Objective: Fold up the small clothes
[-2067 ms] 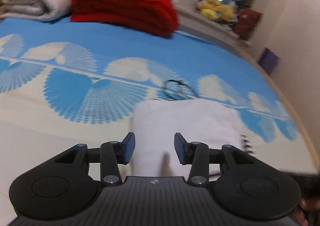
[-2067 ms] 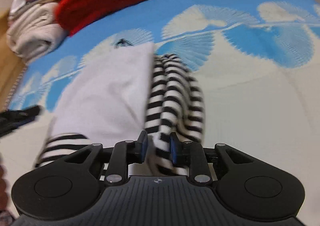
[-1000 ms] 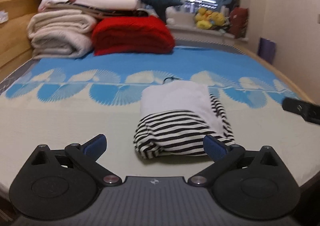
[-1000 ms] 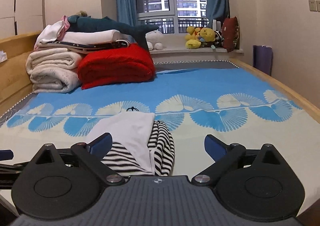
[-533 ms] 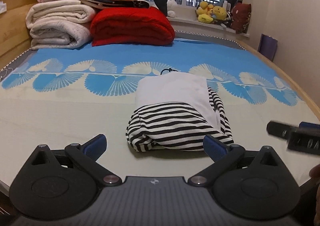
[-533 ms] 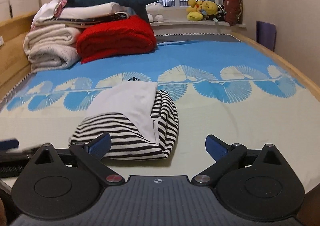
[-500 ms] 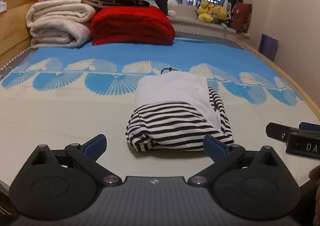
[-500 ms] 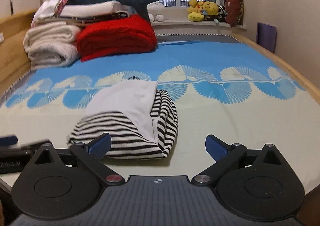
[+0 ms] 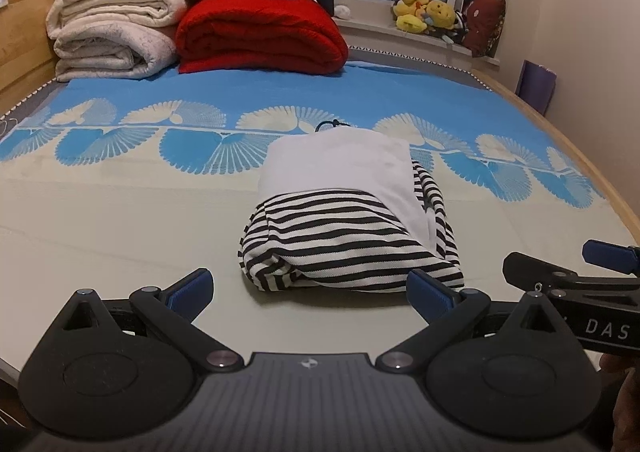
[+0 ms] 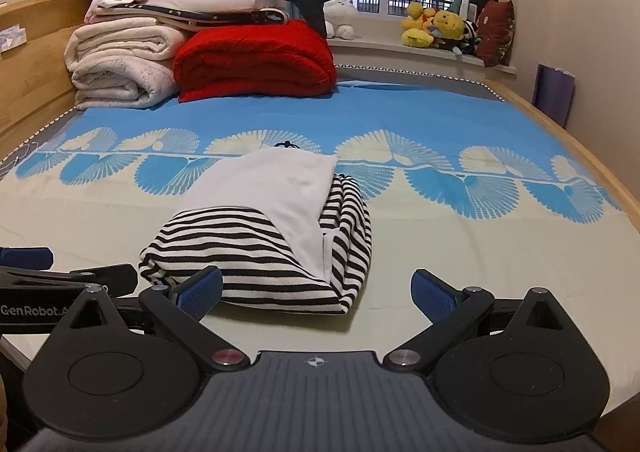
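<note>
A folded white and black-striped garment (image 9: 348, 211) lies on the bed, its striped end nearest me; it also shows in the right wrist view (image 10: 272, 228). A small black cord (image 9: 330, 125) pokes out at its far end. My left gripper (image 9: 310, 288) is open wide and empty, held just short of the garment's near edge. My right gripper (image 10: 316, 288) is open wide and empty, also just short of the garment. The right gripper shows at the right edge of the left wrist view (image 9: 576, 280). The left gripper shows at the left edge of the right wrist view (image 10: 60, 280).
The bed sheet (image 9: 120, 219) is cream near me and blue with fan patterns farther off. Folded white blankets (image 9: 108, 31) and a red blanket (image 9: 260, 35) are stacked at the bed's far end. Plush toys (image 9: 428, 15) sit on the windowsill. A wooden bed edge (image 9: 580, 155) runs along the right.
Both grippers have let go of the garment, opened wide and pulled back to the near edge of the bed. In the last half second they have barely moved.
</note>
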Demonstrator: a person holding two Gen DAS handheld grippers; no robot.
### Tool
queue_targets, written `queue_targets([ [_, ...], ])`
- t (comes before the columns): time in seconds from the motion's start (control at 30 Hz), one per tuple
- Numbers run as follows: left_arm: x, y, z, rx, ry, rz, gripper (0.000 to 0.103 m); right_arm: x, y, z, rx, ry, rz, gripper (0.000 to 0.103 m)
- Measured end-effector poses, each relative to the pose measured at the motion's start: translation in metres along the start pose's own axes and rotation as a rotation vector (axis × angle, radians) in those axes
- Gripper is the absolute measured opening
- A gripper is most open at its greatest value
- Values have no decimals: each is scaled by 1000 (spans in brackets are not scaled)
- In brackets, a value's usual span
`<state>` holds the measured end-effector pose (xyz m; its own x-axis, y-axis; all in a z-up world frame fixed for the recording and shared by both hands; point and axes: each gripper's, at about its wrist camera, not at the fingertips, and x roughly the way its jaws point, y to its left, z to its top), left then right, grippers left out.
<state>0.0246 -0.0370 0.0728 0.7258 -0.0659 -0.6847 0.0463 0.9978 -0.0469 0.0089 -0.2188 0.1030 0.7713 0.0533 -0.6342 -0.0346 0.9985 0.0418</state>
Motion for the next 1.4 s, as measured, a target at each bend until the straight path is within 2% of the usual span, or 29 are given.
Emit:
queue_targets([
  [1.4, 2, 1, -3, 4, 14, -2, 102, 1, 1, -1, 3, 7, 1, 100],
])
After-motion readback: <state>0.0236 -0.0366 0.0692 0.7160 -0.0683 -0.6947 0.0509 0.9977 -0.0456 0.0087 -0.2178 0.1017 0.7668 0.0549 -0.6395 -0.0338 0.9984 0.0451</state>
